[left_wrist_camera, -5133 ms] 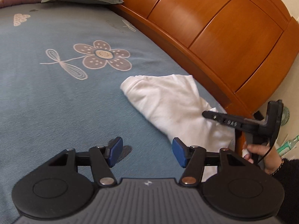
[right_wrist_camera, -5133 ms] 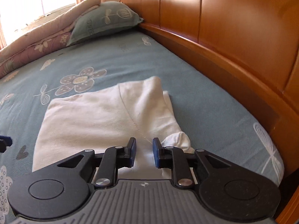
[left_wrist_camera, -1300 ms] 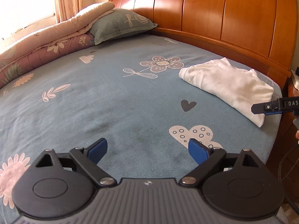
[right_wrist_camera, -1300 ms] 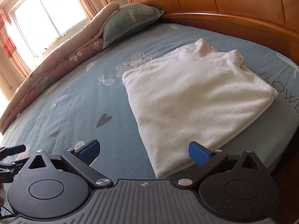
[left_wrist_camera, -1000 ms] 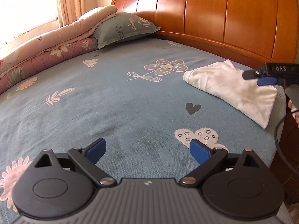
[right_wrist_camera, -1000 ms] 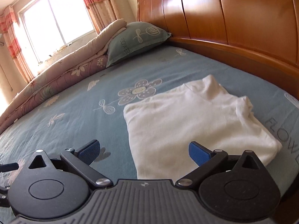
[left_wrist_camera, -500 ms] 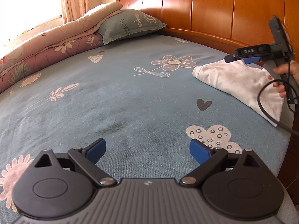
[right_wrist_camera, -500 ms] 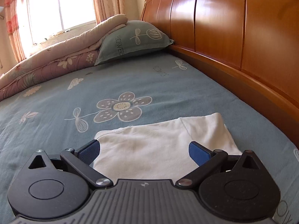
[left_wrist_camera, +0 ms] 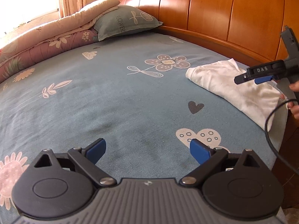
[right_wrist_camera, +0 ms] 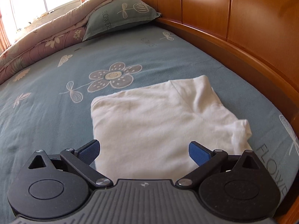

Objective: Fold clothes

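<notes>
Bedroom, blue flower-print bedsheet (left_wrist_camera: 104, 97), wooden headboard (left_wrist_camera: 214, 15) at far right, pillow (left_wrist_camera: 125, 24) and rolled quilt (left_wrist_camera: 46, 43) at far left. White garment (right_wrist_camera: 162, 123) lying as a compact, layered rectangle on the right side of the bed, near the headboard; one sleeve bunched at its right edge. Left gripper (left_wrist_camera: 147, 150) spread wide over bare sheet, well apart from the cloth, holding nothing. Right gripper (right_wrist_camera: 143, 150) likewise released, hovering just above the garment's near edge. Looks folded already; fits a finished fold, or a pause ahead of one more halving. Only that loose sleeve might want tucking.
</notes>
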